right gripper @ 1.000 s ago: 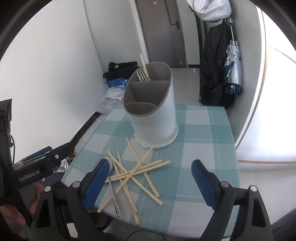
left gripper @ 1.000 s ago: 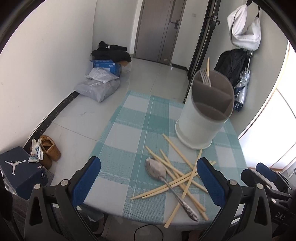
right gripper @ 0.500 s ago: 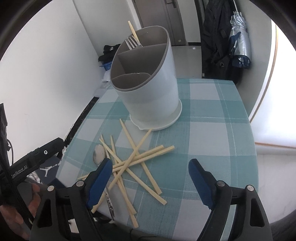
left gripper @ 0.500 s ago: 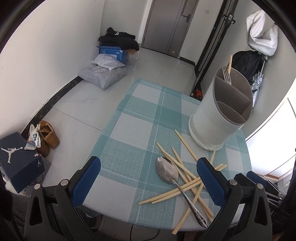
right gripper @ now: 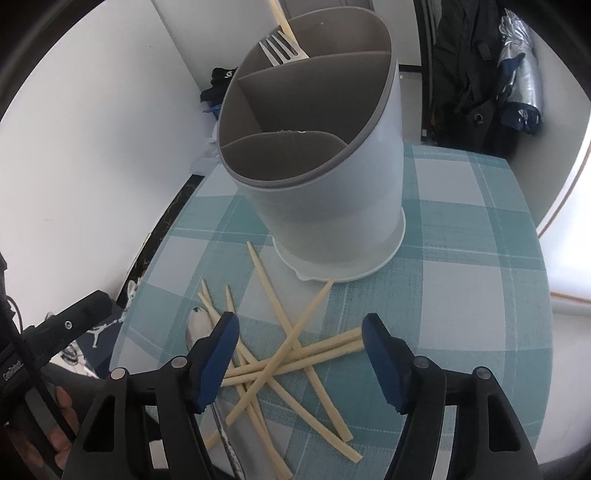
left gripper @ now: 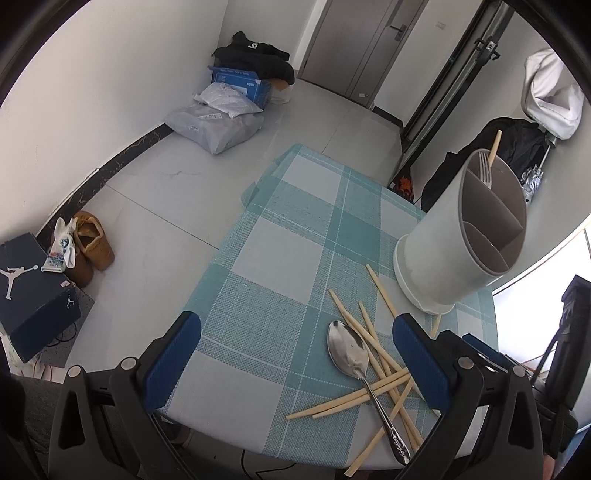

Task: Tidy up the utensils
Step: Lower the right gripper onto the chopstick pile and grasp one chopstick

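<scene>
A: Your right tongs (right gripper: pixel 300 338) have come down over the chopstick pile (right gripper: pixel 284 363) on the surface (right gripper: pixel 461 258), jaws just narrowing, nothing pinched yet.

B: Then a chopstick looks next for the utensil holder (right gripper: pixel 317 155). Your left tongs (left gripper: pixel 295 354) hang wide and empty near the spoon (left gripper: pixel 349 350).

Pale wooden chopsticks (right gripper: pixel 291 354) are seen scattered in a crossed heap near the table's (right gripper: pixel 461 258) front edge, a silver spoon (left gripper: pixel 360 369) laid among them. Behind stands an upright white three-compartment holder (right gripper: pixel 325 184), a fork (right gripper: pixel 277 48) and one chopstick (right gripper: pixel 279 18) held in its rear compartment.
</scene>
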The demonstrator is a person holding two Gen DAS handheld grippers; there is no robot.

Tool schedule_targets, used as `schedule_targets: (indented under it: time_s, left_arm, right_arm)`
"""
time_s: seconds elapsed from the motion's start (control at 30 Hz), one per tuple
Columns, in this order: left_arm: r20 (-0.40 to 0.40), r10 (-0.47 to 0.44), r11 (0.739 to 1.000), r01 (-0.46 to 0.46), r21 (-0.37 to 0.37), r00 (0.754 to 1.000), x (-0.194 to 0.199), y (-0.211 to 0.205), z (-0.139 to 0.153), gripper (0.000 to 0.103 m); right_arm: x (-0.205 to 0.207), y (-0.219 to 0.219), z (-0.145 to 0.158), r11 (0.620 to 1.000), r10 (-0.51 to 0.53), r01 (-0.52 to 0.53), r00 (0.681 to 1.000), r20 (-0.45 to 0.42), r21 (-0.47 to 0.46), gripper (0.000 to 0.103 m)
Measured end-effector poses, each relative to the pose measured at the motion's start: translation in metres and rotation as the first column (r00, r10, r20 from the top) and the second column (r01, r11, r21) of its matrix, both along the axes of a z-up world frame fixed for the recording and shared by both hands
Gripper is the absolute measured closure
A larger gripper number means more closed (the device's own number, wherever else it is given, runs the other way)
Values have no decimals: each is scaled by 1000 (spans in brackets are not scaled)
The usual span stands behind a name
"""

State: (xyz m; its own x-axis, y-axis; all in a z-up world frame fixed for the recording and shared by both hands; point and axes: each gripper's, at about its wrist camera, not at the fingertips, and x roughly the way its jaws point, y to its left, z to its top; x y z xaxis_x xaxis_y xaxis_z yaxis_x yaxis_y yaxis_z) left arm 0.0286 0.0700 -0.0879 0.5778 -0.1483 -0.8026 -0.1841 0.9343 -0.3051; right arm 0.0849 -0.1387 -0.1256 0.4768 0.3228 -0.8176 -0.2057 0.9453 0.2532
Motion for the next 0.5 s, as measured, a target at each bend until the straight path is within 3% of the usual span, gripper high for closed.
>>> schedule_targets:
  time_s: [0.27, 0.33, 0.4, 0.43, 0.5]
  left_arm:
    - [-36, 26, 999, -25, 33, 999, 6, 8, -5, 1]
    - [-53, 29, 999, -27, 24, 998, 7, 10, -8, 1]
    - [-68, 26, 999, -24, 26, 997, 8, 10, -11, 1]
    - [-74, 24, 999, -21, 32, 997, 8, 9, -12, 1]
    - [-86, 13, 999, -10, 38, 996, 7, 8, -15, 1]
  right_arm:
    - [19, 7, -20, 999, 4, -2, 999, -53, 39, 54]
    - [24, 8, -23, 999, 3, 0, 998, -67, 42, 66]
    - [28, 7, -26, 998, -3, 7, 997, -79, 55, 70]
    - [29, 6, -28, 998, -6, 12, 996, -85, 64, 81]
    - [34, 4, -30, 997, -2, 10, 995, -96, 81, 91]
